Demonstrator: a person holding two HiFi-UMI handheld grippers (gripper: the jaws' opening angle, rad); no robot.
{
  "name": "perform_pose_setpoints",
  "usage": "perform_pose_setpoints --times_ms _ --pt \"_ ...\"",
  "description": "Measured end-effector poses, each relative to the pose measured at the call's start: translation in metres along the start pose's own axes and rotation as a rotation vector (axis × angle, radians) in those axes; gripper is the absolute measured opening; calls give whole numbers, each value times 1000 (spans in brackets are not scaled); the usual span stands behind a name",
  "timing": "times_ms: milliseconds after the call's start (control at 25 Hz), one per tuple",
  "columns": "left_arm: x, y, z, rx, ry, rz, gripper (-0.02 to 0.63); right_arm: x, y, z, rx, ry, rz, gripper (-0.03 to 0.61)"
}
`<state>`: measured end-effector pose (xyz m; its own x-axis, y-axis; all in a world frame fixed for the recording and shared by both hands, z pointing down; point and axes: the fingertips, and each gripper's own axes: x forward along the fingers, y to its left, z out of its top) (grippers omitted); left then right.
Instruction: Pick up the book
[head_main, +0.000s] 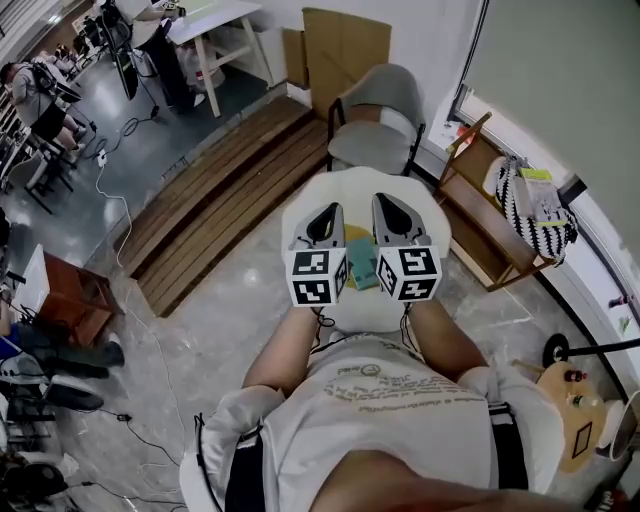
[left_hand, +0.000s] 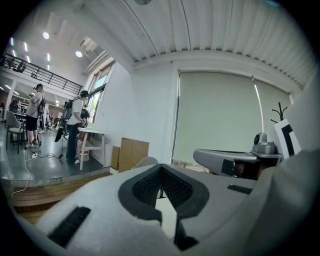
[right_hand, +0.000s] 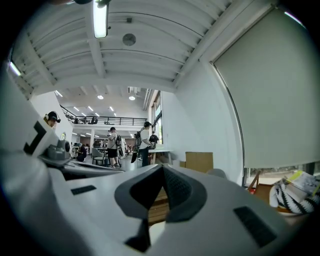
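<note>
I judge the pickup as not yet begun. Nothing is held, and both tools are in the air above the white round table (head_main: 420, 200).

My left gripper (head_main: 328, 212) is clenched. In its own view the dark ribbed pads meet at the tips with nothing between them. My right gripper (head_main: 388, 202) is in the same state, pads pressed together and empty. Both point roughly level, out toward the far side of the room where the grey padded chair (head_main: 375, 110) stands.

What I take for the book (head_main: 362, 265), a flat teal rectangle, lies on the table between the two grippers and below them. It is close to my near edge. A yellow item (head_main: 356, 236) lies just beyond it, and I cannot make out what that is. Neither gripper view shows the book, since both look over the table.

Everything remains to be done. I must part a pair of jaws, tip down toward the tabletop, close on an edge of the book and lift it.
</note>
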<state>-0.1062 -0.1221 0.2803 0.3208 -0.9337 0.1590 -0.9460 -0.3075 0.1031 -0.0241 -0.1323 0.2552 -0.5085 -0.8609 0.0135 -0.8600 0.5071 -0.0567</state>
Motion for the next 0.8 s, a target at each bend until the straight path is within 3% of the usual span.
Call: perform_pose_setpoints --times_ms 400,800 --pt "39 34 -8 -34 40 -2 15 35 -16 -17 7 52 -43 26" --pt "81 31 -39 -73 107 28 15 64 -56 -46 17 141 -34 26"
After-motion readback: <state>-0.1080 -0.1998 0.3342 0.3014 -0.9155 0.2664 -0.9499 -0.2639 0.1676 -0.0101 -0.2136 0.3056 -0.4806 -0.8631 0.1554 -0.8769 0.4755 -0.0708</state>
